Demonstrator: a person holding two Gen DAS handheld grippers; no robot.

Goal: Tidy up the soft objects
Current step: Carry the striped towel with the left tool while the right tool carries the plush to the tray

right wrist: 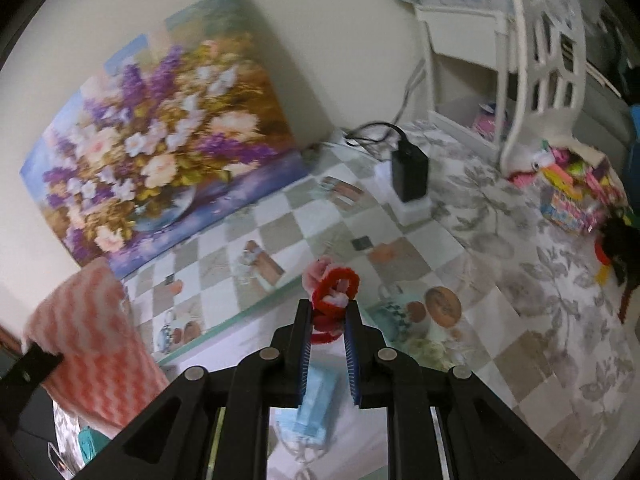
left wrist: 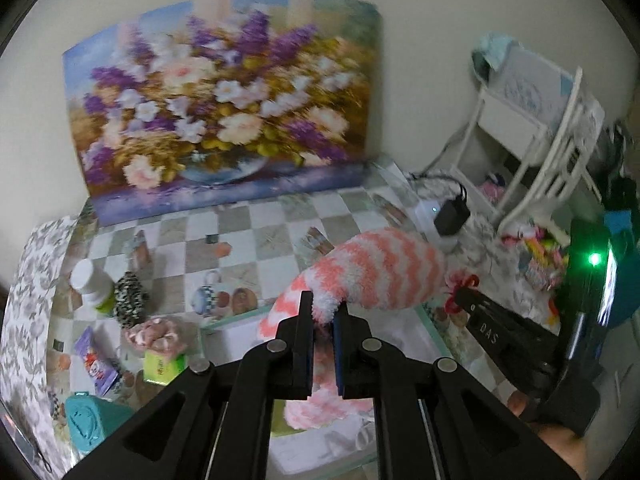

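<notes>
My left gripper is shut on the white cuff of a fuzzy pink-and-white zigzag sock, which hangs above a white tray with a mint-green rim. In the right wrist view the sock shows at the far left, with a left finger on it. My right gripper is shut on a small red, white and pink fuzzy ornament above the tray rim. A light-blue face mask lies in the tray under the right jaws. The right gripper's fingertips appear beside the sock.
A floral painting leans on the wall behind the checked tablecloth. A white bottle, a leopard-print item, a pink plush on a green box, and a teal item stand at left. A black adapter, white shelf and toy box are at right.
</notes>
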